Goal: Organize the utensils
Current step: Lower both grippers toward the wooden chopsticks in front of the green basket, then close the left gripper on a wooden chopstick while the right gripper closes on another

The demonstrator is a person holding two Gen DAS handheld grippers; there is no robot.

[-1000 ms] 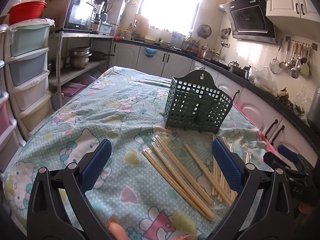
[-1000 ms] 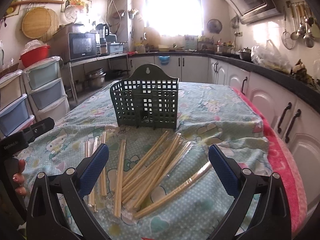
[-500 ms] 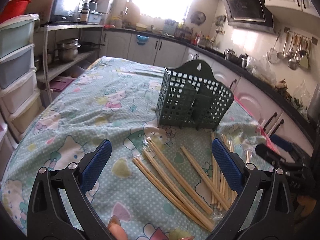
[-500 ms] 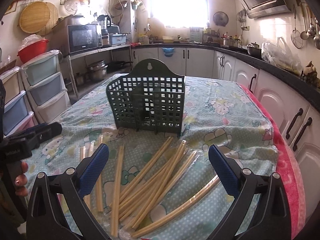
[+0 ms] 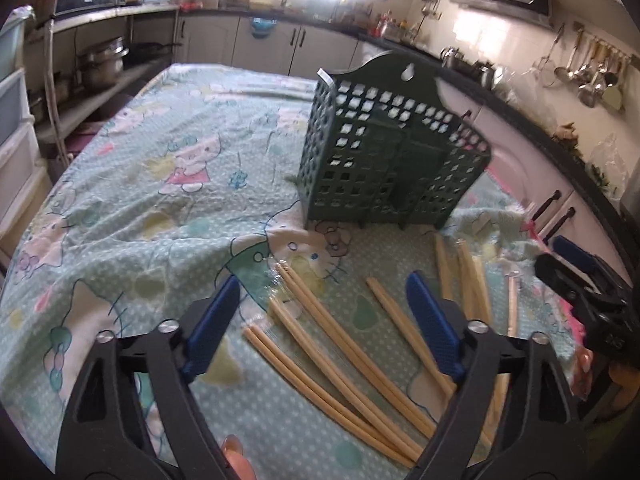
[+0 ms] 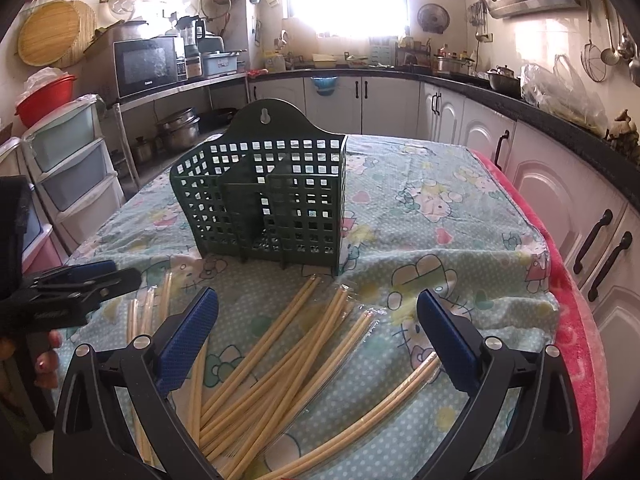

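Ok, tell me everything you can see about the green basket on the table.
The green basket is dark green, plastic by the look, with square-grid walls and a taller arched back panel with a hanging hole. A lower front section with a divider splits it into compartments, all seemingly empty. It stands upright on short feet on the cartoon-print tablecloth, just beyond the scattered chopsticks. Neither gripper touches it.

A lattice utensil holder [image 6: 264, 204] stands upright on the cloth-covered counter [image 6: 436, 208], wrapped chopsticks [image 6: 280, 356] scattered flat on the cloth just in front of it. Both pairs of tongs, left [image 5: 324, 320] and right [image 6: 316, 336], hover over the chopsticks. Kitchen cabinets [image 6: 384, 104] line the wall behind.
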